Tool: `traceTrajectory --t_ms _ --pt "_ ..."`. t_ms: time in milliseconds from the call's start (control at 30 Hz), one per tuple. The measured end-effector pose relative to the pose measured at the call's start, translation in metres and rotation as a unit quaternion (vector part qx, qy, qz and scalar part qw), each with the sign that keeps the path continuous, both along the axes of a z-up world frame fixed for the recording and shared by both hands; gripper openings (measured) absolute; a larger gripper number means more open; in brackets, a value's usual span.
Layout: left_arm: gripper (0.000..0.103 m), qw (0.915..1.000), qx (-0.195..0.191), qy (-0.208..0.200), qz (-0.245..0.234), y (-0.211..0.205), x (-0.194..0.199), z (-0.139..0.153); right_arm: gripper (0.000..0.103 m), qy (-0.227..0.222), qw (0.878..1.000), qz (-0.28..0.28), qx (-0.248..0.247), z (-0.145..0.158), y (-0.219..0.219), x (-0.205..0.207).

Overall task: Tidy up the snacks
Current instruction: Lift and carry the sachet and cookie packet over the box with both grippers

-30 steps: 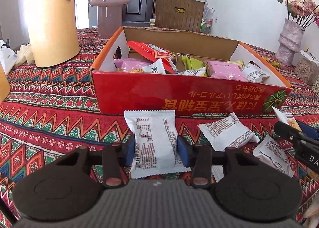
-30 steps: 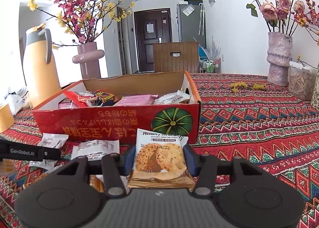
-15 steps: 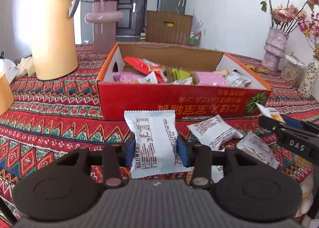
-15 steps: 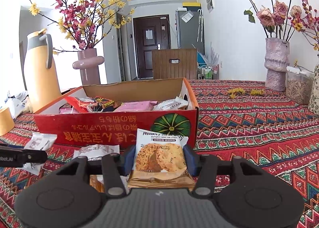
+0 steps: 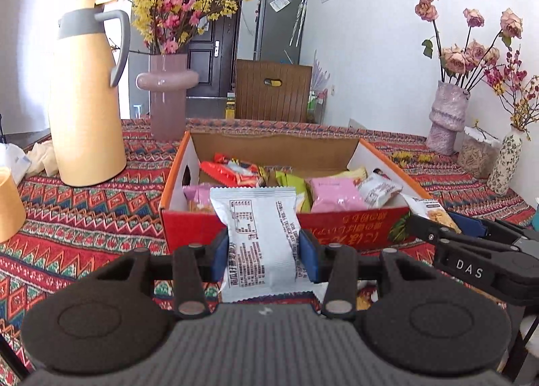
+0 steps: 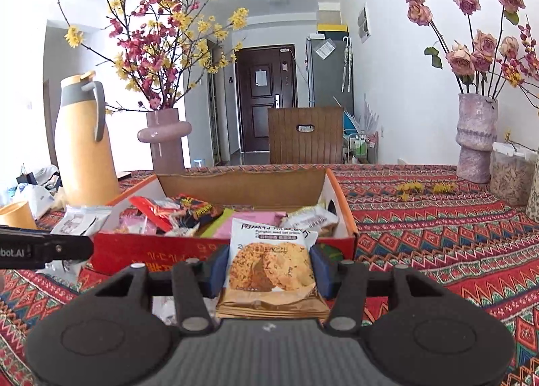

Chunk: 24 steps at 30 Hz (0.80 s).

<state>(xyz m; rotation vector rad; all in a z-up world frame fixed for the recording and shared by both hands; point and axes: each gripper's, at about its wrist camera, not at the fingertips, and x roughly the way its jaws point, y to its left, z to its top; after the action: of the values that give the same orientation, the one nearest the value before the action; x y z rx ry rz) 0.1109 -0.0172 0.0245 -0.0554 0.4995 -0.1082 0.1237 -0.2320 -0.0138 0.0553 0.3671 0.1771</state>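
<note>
2 tongs | L [image 5: 264, 249] clamps white pkt [image 5: 259, 237] | R [image 6: 269, 269] clamps cookie pkt [image 6: 271, 264]

Your left gripper [image 5: 266, 253] has its jaws clamped on a white snack packet [image 5: 261, 241], held upright before the red box [image 5: 202, 231]. Right gripper [image 5: 471, 251] alongside, apparently gripping another packet [image 5: 434, 210].

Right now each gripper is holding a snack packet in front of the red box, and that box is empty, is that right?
Not quite: the red box already holds several snacks, as the left wrist view shows. The left gripper and right gripper do each hold a snack packet in front of it.
</note>
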Motion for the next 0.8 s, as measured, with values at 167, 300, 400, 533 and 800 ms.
traceTrajectory --t_ms 167,300,400,533,800 --pt "0.044 0.9999 0.0 -0.013 0.002 -0.001 0.011 0.01 0.051 -0.01 1.0 0.003 0.003 0.01 0.003 0.012" --pt "0.044 0.9998 0.003 -0.02 0.004 -0.004 0.022 0.017 0.051 -0.017 1.0 0.005 0.005 0.018 0.006 0.024" --pt "0.044 0.9997 0.006 -0.022 0.008 -0.005 0.034 0.021 0.051 -0.021 1.0 0.006 0.004 0.023 0.009 0.035" --pt "0.044 0.9996 0.007 -0.019 0.017 -0.004 0.051 0.023 0.051 -0.021 1.0 0.008 0.006 0.026 0.01 0.048" --pt "0.044 0.9992 0.012 -0.013 0.035 -0.003 0.083 0.02 0.051 -0.018 1.0 0.01 0.002 0.027 0.011 0.08"
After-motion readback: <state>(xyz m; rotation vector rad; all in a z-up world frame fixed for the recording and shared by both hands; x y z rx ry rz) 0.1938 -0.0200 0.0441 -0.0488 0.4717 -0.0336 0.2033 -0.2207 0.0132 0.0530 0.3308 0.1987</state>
